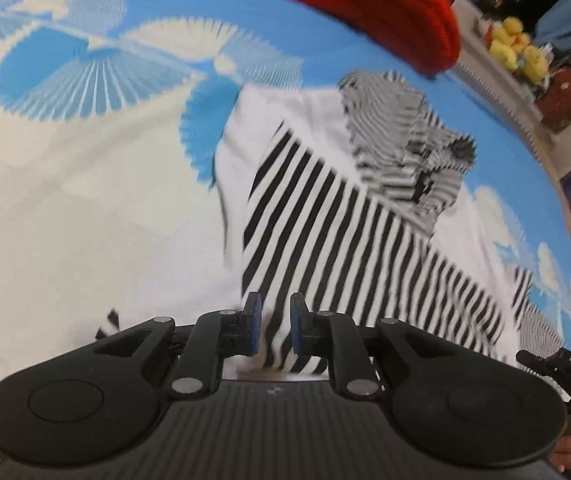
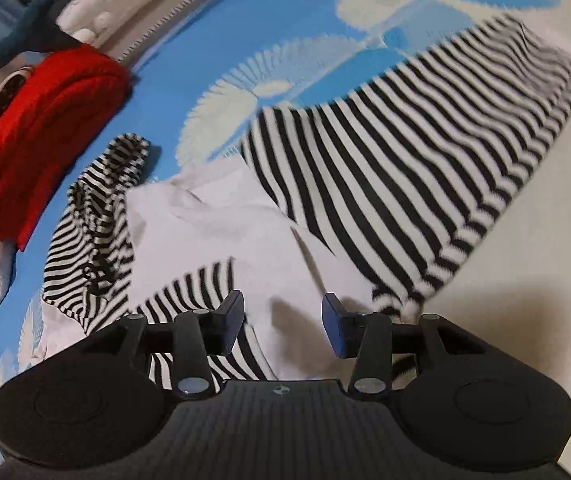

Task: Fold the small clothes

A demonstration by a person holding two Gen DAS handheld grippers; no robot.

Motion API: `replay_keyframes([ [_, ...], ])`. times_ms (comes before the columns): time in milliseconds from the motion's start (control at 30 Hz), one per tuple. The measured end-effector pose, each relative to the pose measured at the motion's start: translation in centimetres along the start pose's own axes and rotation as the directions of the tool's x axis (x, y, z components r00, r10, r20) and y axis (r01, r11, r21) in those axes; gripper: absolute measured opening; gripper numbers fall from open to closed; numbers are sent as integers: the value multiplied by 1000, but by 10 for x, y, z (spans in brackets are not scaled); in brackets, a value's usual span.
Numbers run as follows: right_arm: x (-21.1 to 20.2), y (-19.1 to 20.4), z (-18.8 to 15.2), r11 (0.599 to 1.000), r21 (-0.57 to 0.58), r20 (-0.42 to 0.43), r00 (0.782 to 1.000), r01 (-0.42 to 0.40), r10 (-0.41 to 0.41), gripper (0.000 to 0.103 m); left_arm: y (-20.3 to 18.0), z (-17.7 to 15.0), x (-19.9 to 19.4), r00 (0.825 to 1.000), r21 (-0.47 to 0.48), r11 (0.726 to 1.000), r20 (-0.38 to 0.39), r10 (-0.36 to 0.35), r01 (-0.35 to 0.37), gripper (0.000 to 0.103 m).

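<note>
1. Nearest in the left wrist view we see our left gripper (image 1: 275,330), its blue-padded jaws drawn close with a fold of the striped garment (image 1: 365,248) bunched in the narrow gap between them; we read this as pinching the cloth, though the frame is blurred.
2. At the lower right edge of that view, part of our right gripper (image 1: 561,376) shows as a black body with a hand behind it.
3. In the right wrist view our right gripper (image 2: 283,326) hovers with its jaws spread wide apart over the white part of the striped garment (image 2: 385,168); nothing sits between the fingers.
4. The garment, black-and-white striped with white panels, lies spread on the blue and white blanket (image 1: 85,160), which carries pale fan-like flower shapes (image 2: 277,92).
5. Past the white panel, a crumpled striped portion (image 1: 409,148) is heaped on the garment; the right wrist view shows it to the left, as a bunched striped piece (image 2: 93,232).
6. Farther off lies a folded red cloth (image 1: 365,4) on the blanket, just beyond the striped heap; it appears at the left of the right wrist view (image 2: 41,136).
7. Farthest away, beyond the blanket's edge, we make out yellow soft toys (image 1: 517,46) on a pale ledge.
</note>
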State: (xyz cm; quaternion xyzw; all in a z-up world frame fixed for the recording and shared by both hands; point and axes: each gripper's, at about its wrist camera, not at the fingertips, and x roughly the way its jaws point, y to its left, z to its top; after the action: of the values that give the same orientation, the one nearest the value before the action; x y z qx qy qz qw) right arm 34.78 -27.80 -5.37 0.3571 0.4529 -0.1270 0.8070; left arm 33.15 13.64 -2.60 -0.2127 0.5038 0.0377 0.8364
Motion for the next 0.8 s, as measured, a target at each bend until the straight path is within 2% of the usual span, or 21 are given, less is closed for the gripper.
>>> replay_keyframes([
  [133,10,-8,-2,999,17,-60,997,41,-40,42,3,-5,15,997,-4,999,-65,39,-39,16],
  [200,10,-8,-2,998,-3,-45,997,59,-59,12,8,-7,22,994,-23,998,-94,50,-52,16],
  [267,5,-8,1,996,-28,2,996,85,-85,5,13,-8,28,989,-37,996,-124,76,-81,16],
  [300,1,-7,3,995,-36,29,996,90,-89,4,14,-8,30,988,-42,995,-132,86,-93,16],
  [367,-10,-4,7,995,-54,88,993,81,-76,5,14,-6,28,988,-54,994,-128,88,-96,16],
  [467,-23,11,8,991,-136,147,989,1,19,8,6,-5,19,993,-26,996,-83,86,-88,16],
  [533,-18,25,0,971,-236,97,993,-41,65,20,2,-5,20,994,-14,997,-76,76,-77,21],
  [567,-10,29,-4,962,-268,47,997,-50,64,36,3,-6,23,994,-27,997,-92,65,-68,21],
  [600,-1,30,-8,957,-286,-10,999,-47,46,44,5,-7,27,992,-46,997,-114,59,-64,21],
  [667,20,21,-15,961,-275,-119,992,15,-50,43,11,-10,32,987,-81,994,-148,62,-75,21],
  [733,21,14,-13,973,-229,-120,992,19,-47,41,10,-9,29,988,-75,994,-136,73,-84,21],
  [800,12,17,-6,972,-235,-93,995,18,-41,41,4,-6,22,991,-52,995,-103,81,-86,21],
])
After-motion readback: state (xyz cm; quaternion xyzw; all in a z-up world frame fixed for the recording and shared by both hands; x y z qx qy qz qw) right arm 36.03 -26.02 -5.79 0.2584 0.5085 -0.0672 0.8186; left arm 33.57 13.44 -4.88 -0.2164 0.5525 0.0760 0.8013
